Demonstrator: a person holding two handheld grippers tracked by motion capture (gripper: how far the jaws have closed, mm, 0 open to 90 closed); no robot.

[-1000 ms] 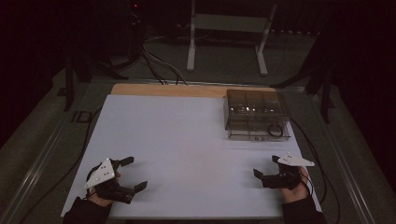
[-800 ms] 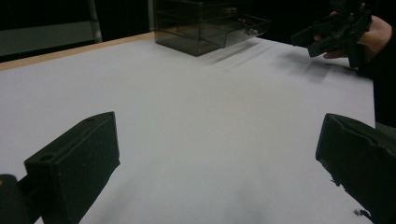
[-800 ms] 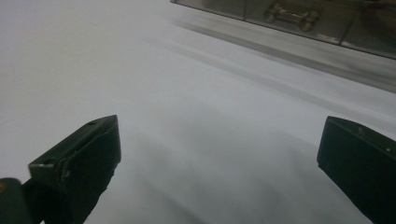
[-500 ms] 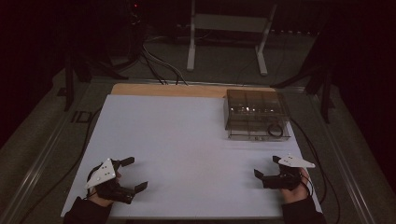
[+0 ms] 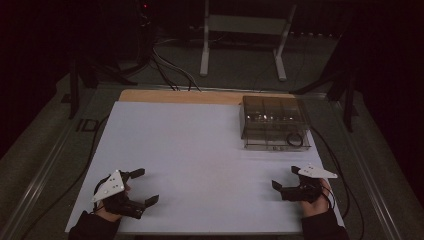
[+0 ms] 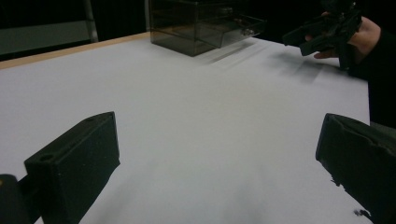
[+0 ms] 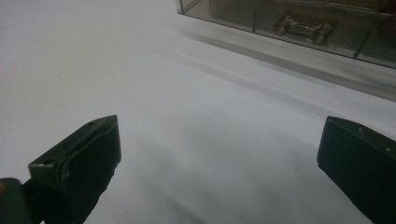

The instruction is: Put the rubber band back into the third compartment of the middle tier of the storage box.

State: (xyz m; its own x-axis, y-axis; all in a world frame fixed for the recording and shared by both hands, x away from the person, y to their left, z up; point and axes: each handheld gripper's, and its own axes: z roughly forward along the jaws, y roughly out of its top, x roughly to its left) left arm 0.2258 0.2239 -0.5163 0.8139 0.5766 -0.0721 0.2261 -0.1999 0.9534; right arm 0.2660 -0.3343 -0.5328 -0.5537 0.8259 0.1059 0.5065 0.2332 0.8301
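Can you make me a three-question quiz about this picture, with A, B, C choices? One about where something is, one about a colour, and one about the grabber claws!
1. Where does the smoky see-through plastic box sit on the white table sheet?
A. far right part
B. near left corner
C. dead centre

2. What colour are the gripper claws?
A. red
B. black
C. yellow

3. How are the left gripper and the right gripper?
A. both open and empty
B. both shut on the box
C. one holding a cup

Answers: 1 A, the box stands far back at the right. 2 B, both gripper views show black jaws. 3 A, wide gaps, nothing between the jaws.
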